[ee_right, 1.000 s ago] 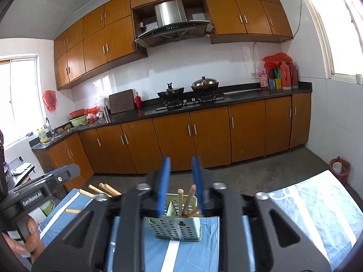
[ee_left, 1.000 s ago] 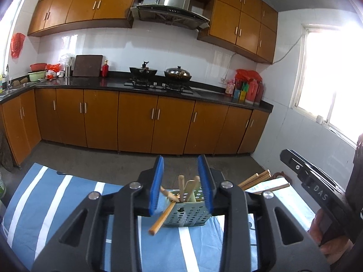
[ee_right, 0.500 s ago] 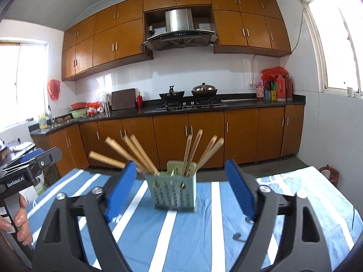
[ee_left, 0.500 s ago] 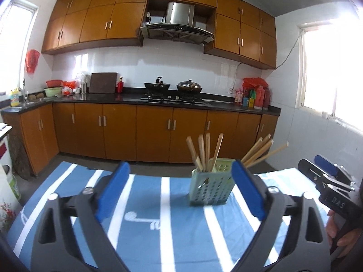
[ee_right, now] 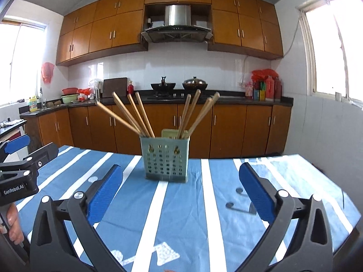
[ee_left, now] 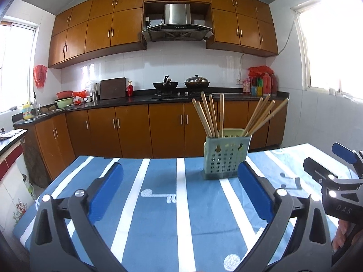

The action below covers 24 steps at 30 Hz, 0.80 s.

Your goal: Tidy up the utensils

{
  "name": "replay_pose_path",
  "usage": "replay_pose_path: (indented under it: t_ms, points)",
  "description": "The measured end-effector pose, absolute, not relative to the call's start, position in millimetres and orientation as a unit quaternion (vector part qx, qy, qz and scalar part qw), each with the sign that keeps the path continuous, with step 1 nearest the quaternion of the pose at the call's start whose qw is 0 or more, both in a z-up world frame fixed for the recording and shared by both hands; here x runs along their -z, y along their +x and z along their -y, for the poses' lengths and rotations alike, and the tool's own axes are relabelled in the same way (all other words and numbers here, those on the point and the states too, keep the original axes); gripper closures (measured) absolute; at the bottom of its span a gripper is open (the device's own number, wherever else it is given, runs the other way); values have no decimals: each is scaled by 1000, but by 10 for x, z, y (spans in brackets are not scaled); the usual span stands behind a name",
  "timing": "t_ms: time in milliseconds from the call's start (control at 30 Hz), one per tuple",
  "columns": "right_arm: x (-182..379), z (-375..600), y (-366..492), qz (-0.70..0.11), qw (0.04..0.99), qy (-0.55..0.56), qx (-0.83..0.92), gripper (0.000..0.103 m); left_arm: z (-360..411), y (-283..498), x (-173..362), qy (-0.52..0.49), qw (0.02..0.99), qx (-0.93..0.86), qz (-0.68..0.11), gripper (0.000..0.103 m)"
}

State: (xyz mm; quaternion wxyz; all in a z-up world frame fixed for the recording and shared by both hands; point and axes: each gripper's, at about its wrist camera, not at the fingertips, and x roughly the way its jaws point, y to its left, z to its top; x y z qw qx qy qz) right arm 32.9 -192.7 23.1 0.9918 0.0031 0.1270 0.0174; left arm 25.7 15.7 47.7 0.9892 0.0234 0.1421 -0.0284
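A pale green perforated utensil holder (ee_left: 226, 156) (ee_right: 165, 158) stands upright on the blue striped tablecloth (ee_left: 158, 204) (ee_right: 204, 204). Several wooden chopsticks (ee_left: 207, 117) (ee_right: 136, 115) stand in it in two fanned bunches. My left gripper (ee_left: 180, 192) is open and empty, low over the cloth, with the holder just beyond its right finger. My right gripper (ee_right: 179, 190) is open and empty, with the holder straight ahead between its fingers and beyond their tips. Each gripper shows at the edge of the other's view, the right one (ee_left: 340, 181) and the left one (ee_right: 20, 165).
The table's far edge (ee_left: 158, 157) lies just behind the holder. Beyond it are the floor, wooden kitchen cabinets (ee_left: 136, 131), and a dark counter with a stove and pans (ee_left: 181, 86). A small metal hook (ee_right: 238, 204) lies on the cloth at the right.
Both grippers have opened wide and drawn back from the holder. The chopsticks that leaned out of it a second ago now stand inside it.
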Motion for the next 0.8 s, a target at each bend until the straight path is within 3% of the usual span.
replay_pose_path:
  t_ms: [800]
  points:
    - [51,1929,145,-164,986,11,-18,2,-227,139,-162,2,983,27,-179,4]
